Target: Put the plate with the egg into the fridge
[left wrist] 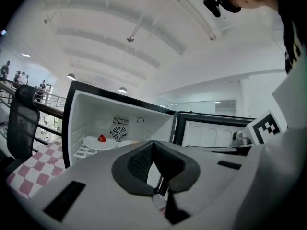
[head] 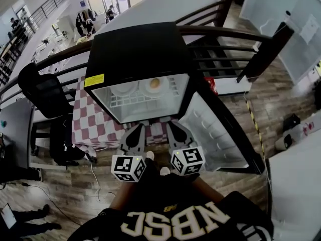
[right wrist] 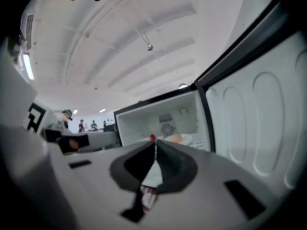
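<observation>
A small black fridge (head: 135, 49) stands open, its door (head: 216, 130) swung out to the right. On the wire shelf inside lies a white plate (head: 163, 88) with an egg (head: 155, 83) on it, beside a second white plate (head: 123, 88) to its left. The left gripper view shows that second plate (left wrist: 96, 143) carrying a small red thing (left wrist: 101, 138). The egg (right wrist: 175, 138) shows in the right gripper view. My left gripper (head: 136, 128) and right gripper (head: 173, 127) hang side by side just in front of the fridge, outside it. Both are shut and hold nothing.
The fridge sits on a table with a red-and-white checked cloth (head: 89, 124). A black office chair (head: 44, 95) stands to the left. A dark railing (head: 225, 34) runs behind. The open door takes up the room at the right. The floor (head: 70, 195) below is wooden.
</observation>
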